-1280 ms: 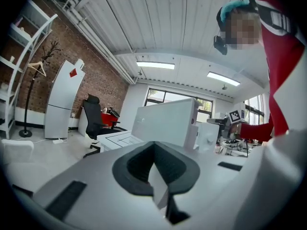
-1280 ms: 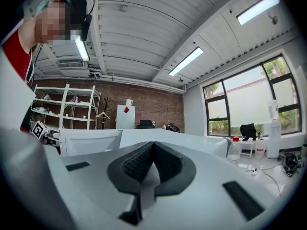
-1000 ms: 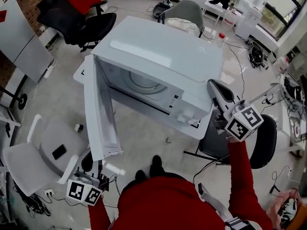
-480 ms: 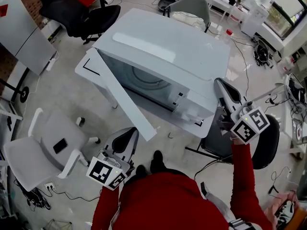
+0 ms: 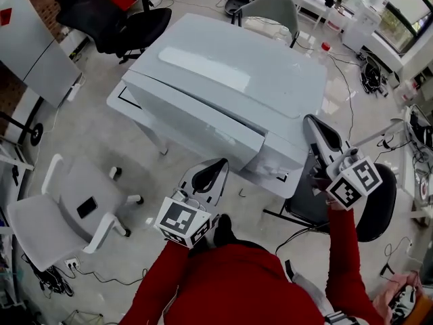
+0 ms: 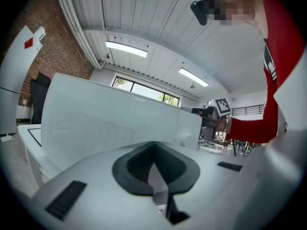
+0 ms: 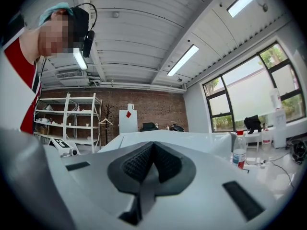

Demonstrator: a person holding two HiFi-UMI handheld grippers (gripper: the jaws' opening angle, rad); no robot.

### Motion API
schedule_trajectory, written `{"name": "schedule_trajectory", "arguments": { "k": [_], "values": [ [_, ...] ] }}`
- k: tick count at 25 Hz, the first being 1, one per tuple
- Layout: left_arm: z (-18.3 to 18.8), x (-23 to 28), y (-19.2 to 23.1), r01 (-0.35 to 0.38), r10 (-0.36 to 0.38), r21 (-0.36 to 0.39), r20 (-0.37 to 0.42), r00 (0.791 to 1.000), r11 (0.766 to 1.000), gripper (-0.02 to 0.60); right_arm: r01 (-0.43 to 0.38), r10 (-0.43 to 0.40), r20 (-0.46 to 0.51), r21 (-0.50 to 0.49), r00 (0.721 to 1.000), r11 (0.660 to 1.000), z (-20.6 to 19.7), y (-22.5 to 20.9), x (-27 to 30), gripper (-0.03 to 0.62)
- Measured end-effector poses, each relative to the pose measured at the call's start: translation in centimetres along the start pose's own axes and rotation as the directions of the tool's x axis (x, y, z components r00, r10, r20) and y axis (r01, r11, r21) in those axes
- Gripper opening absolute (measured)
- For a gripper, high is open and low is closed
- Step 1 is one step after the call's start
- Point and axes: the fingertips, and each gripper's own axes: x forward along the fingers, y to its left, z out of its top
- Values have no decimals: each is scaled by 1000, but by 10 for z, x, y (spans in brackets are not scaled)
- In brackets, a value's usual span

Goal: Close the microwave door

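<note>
The white microwave (image 5: 230,66) stands on a white table (image 5: 120,100). Its door (image 5: 196,124) lies almost flat against the front; I cannot tell whether it is latched. My left gripper (image 5: 218,164) is shut and empty, its tip just in front of the door's right end. In the left gripper view the door (image 6: 105,123), with its mesh window, fills the space ahead of the left gripper (image 6: 153,150). My right gripper (image 5: 310,122) is shut and empty, beside the microwave's right side. From the right gripper (image 7: 153,150) the microwave's top (image 7: 187,138) shows.
A white chair (image 5: 61,212) stands at the lower left and a black one (image 5: 375,205) at the right, close to the table. Black chairs (image 5: 115,19) and a grey chair (image 5: 274,9) are behind. A bottle (image 7: 238,155) stands beyond the microwave. Cables lie on the floor.
The door has swung from wide open to nearly against the microwave front. My left gripper has moved up and right, following it. The right gripper has hardly moved.
</note>
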Motion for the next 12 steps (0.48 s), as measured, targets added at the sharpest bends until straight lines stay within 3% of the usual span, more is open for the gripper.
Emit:
{"name": "schedule_trajectory", "arguments": {
  "k": [12],
  "values": [
    [-2, 24, -1, -93, 94, -61, 0, 996, 994, 2, 8, -8, 18, 20, 1000, 1000, 2, 0, -1, 12]
  ]
}}
